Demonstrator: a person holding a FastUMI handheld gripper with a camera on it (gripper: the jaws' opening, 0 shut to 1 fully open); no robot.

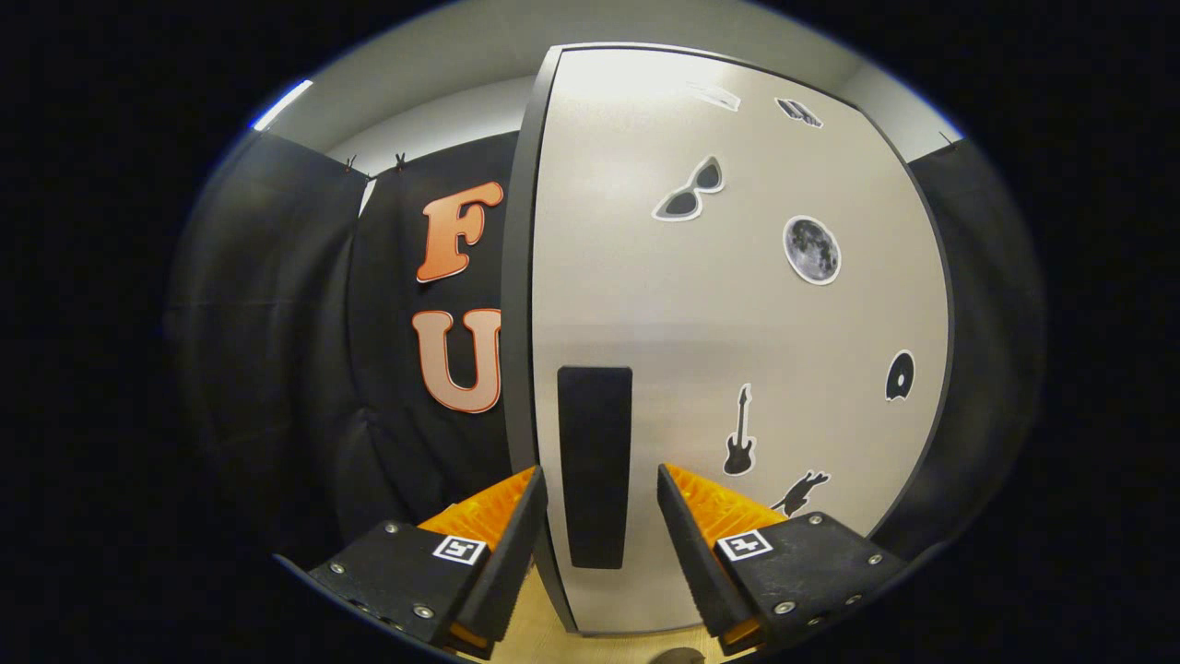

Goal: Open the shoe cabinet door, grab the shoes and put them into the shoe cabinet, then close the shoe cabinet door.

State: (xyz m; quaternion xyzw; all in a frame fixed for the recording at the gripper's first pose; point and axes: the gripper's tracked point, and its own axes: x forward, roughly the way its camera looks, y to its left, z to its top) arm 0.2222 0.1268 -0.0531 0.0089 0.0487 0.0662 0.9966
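Observation:
The shoe cabinet door [737, 323] is a pale grey panel with a dark rim, standing upright right in front of me. Its dark vertical handle [595, 466] sits near the door's left edge, directly between my two fingers. My gripper [599, 489] is open, with one fingertip on each side of the handle and a gap to it on both sides. The left finger [516, 526] overlaps the door's dark left edge [518, 304]. Black stickers dot the door: sunglasses [690, 191], a moon [811, 249], a guitar [739, 432].
Black booth cloth [277, 323] hangs to the left of the door and behind its right side. A strip of light wooden floor [535, 636] shows below the fingers at the door's foot. White ceiling [442, 55] lies above.

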